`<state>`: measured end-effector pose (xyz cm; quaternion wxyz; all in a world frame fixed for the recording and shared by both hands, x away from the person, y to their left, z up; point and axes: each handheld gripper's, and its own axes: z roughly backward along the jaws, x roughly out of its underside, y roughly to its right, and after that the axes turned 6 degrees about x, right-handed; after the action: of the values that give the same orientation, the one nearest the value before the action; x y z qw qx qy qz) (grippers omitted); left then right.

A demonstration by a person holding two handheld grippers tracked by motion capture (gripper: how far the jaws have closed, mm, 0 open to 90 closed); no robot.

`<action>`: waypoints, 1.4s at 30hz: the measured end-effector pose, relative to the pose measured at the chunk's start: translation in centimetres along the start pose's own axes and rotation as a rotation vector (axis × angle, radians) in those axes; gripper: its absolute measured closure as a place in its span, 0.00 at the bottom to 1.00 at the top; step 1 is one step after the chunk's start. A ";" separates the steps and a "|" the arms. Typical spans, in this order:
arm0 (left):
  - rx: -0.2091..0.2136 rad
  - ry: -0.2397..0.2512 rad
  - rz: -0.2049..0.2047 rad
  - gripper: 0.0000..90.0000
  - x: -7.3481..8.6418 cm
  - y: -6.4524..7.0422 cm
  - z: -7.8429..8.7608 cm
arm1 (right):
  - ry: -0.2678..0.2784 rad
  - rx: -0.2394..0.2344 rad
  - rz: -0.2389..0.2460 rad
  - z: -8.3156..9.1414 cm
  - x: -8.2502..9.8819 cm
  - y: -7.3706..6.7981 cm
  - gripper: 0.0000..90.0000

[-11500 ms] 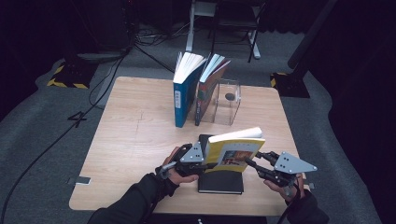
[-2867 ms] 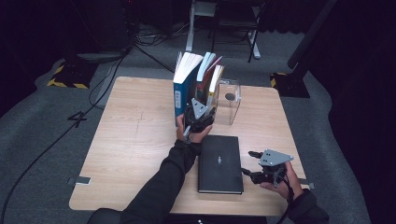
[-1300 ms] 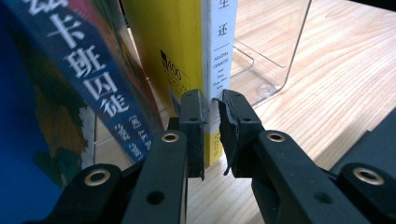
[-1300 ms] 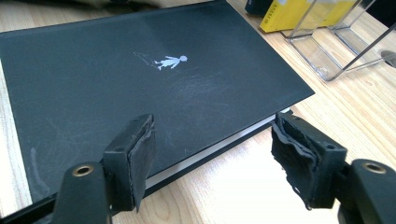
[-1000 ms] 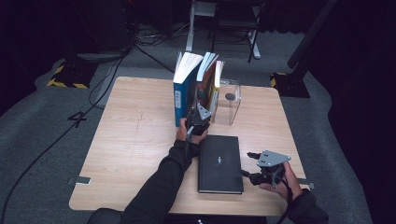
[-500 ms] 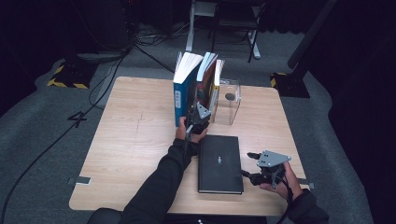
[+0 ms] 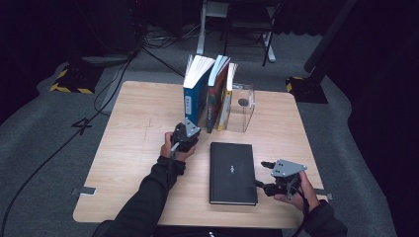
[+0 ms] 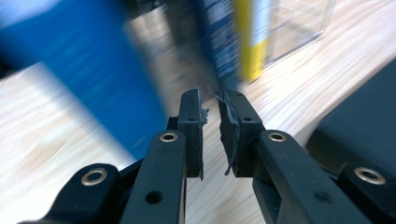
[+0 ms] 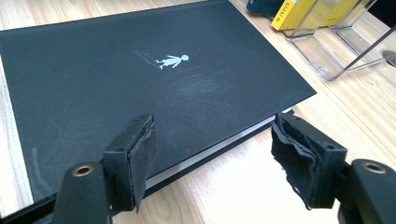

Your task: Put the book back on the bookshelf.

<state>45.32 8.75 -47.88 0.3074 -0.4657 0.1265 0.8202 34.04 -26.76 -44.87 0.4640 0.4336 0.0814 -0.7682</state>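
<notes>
We see a matte black hardcover book [image 7: 233,173] lying flat on the pale wooden bench [image 7: 128,128], bearing a small white figure whose writing we cannot read. The right hand-held gripper [image 9: 212,156] hangs open at its corner, worn pads apart. The left hand-held gripper [image 8: 212,128], nearly closed and empty, faces blurred upright books [image 7: 207,91] beside a clear plastic stand [image 7: 242,106].

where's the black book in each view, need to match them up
High view: the black book lies flat at lower centre of the table, between the hands.
Left gripper view: its dark corner sits at the right edge.
Right gripper view: it covers the upper left, beyond the jaws.
Shared landmark: the clear plastic stand.
</notes>
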 end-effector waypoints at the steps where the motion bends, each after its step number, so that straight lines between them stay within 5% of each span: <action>1: -0.012 0.001 0.016 0.87 0.3 -0.5 0.1 | -0.002 -0.001 0.000 -0.1 0.0 0.0 0.34; 4: -0.015 0.014 0.055 0.90 0.7 -1.9 0.2 | -0.004 0.000 -0.003 -0.1 0.0 0.0 0.34; 8: -0.040 0.007 0.027 0.89 0.6 -1.9 0.0 | -0.005 0.000 -0.002 -0.2 0.0 0.0 0.34; 13: -0.027 0.014 0.024 0.91 0.7 -2.3 -0.1 | -0.007 -0.004 -0.001 -0.2 0.1 0.0 0.34; 17: -0.016 0.015 0.060 0.89 0.4 -2.5 -0.3 | -0.006 -0.002 0.001 -0.2 0.1 0.0 0.34; 22: -0.001 0.006 0.030 0.82 0.1 -2.3 0.1 | -0.008 -0.004 0.003 -0.1 0.0 -0.1 0.34; 33: 0.192 -0.071 -0.069 0.59 2.3 -0.6 4.6 | -0.016 -0.048 -0.042 0.9 0.1 -0.4 0.33; 42: 0.295 -0.117 -0.134 0.45 4.6 1.9 7.2 | -0.045 -0.099 -0.054 1.1 0.4 -1.5 0.30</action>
<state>37.48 12.63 -48.03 0.4332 -0.3742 0.1960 0.7962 32.19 -26.73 -44.90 0.4658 0.3905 0.1206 -0.7849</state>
